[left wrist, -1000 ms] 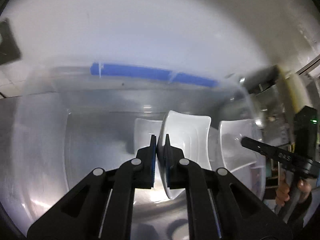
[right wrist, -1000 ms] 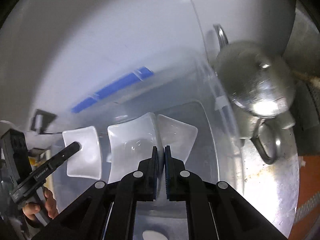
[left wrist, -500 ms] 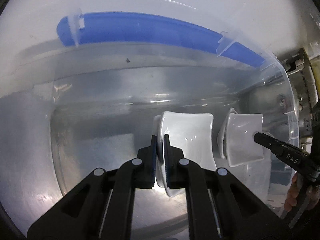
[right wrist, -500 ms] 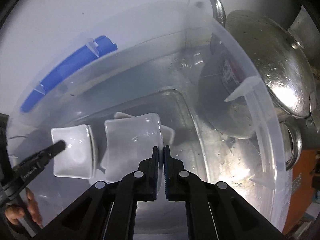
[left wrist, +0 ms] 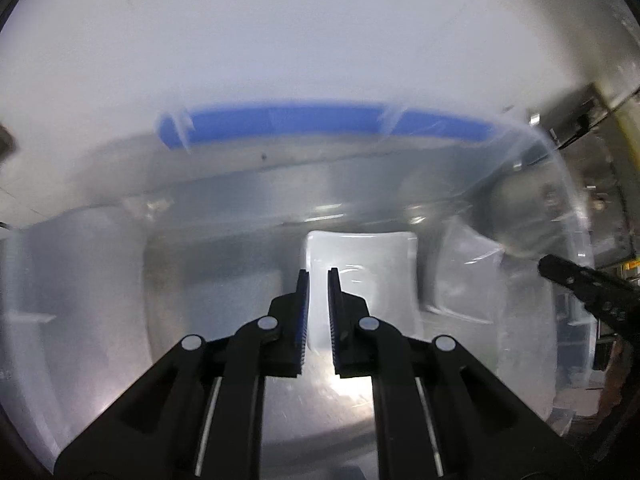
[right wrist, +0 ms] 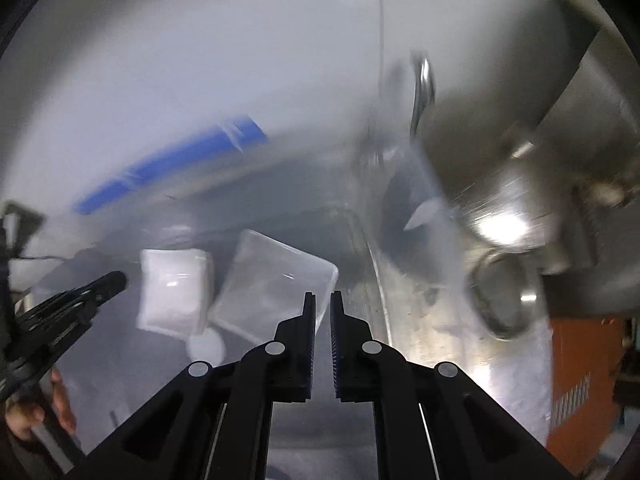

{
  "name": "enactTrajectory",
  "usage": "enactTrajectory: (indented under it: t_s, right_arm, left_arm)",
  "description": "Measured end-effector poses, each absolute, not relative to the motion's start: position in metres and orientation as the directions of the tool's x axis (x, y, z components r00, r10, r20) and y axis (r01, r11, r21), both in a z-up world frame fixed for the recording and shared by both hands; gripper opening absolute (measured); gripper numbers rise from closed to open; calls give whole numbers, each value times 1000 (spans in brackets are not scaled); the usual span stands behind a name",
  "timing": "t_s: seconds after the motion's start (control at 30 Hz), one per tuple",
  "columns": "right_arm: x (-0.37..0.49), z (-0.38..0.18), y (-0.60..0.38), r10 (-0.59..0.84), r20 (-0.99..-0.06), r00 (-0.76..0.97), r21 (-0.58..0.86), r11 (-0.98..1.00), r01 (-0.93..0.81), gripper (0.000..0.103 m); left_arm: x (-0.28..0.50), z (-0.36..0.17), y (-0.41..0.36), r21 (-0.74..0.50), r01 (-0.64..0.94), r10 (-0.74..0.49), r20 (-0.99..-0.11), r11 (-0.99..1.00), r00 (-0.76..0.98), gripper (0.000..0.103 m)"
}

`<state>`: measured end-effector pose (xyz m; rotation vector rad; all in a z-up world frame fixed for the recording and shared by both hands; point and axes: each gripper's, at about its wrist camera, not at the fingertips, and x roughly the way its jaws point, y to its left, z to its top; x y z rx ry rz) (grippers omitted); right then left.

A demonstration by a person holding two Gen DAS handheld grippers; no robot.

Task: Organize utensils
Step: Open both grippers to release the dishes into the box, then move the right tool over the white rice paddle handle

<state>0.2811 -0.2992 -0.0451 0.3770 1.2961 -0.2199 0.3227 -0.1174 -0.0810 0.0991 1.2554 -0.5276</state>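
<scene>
My left gripper (left wrist: 318,276) points down into a clear plastic box (left wrist: 100,260) and is shut on the rim of a square white dish (left wrist: 372,264); white shows between its pads. My right gripper (right wrist: 323,294) is shut on the right edge of a second square dish (right wrist: 268,280), which looks translucent and hangs left of its fingers. Each view also shows the other gripper and dish, blurred: the right gripper (left wrist: 546,264) beside its dish (left wrist: 464,276), the left gripper (right wrist: 120,279) beside the white dish (right wrist: 172,292). Contact there is unclear.
The box has a blue handle (left wrist: 320,122) on its far rim and stands against a white wall. A steel pot (right wrist: 500,184) stands right of the box, with an orange object (right wrist: 576,380) further right. A small white round thing (right wrist: 206,346) lies in the box.
Half a second ago both grippers were deeper in the box; now they are higher and the box looks smaller and blurred. The dishes stayed at the fingers; the right one has turned a little.
</scene>
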Motion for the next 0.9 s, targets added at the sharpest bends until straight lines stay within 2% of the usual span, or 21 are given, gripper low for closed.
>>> enactTrajectory:
  t_s: [0.07, 0.13, 0.17, 0.2, 0.23, 0.33, 0.47, 0.63, 0.73, 0.83, 0.9]
  right_arm:
    - [259, -8, -292, 82, -936, 342, 192, 933, 303, 9]
    - [229, 28, -283, 116, -901, 417, 223, 950, 217, 21]
    - [209, 46, -275, 128, -883, 452, 225, 960, 166, 37]
    - [189, 60, -268, 131, -867, 480, 213, 970, 120, 44]
    - [174, 67, -264, 128, -861, 492, 195, 977, 88, 44]
    - [130, 73, -242, 136, -861, 490, 146, 989, -18, 44]
    - [81, 49, -228, 201, -881, 428, 183, 980, -82, 44]
    - [46, -11, -223, 249, -921, 298, 230, 968, -97, 44]
    - [30, -38, -221, 236, -937, 256, 220, 971, -91, 44]
    - [20, -49, -223, 252, -940, 230, 239, 967, -87, 44]
    - [12, -54, -220, 252, -941, 224, 234, 967, -102, 48]
  left_arm:
    - [298, -44, -114, -204, 462, -359, -891, 863, 278, 7]
    - [271, -14, -111, -199, 503, -403, -851, 841, 337, 20]
    - [256, 1, -107, -198, 530, -432, -825, 825, 364, 47]
    - [242, 15, -103, -192, 556, -459, -796, 809, 393, 71]
    - [218, 29, -97, -177, 585, -490, -756, 791, 434, 74]
    - [169, 49, -82, -167, 597, -509, -722, 785, 469, 74]
    - [111, 51, -61, -187, 560, -501, -720, 807, 481, 75]
    - [49, 18, -40, -186, 425, -390, -795, 886, 465, 79]
    - [20, -24, -34, -155, 294, -278, -854, 943, 440, 79]
    - [-5, -45, -19, -165, 193, -232, -884, 967, 407, 79]
    - [-13, -54, -15, -162, 154, -211, -894, 975, 396, 79]
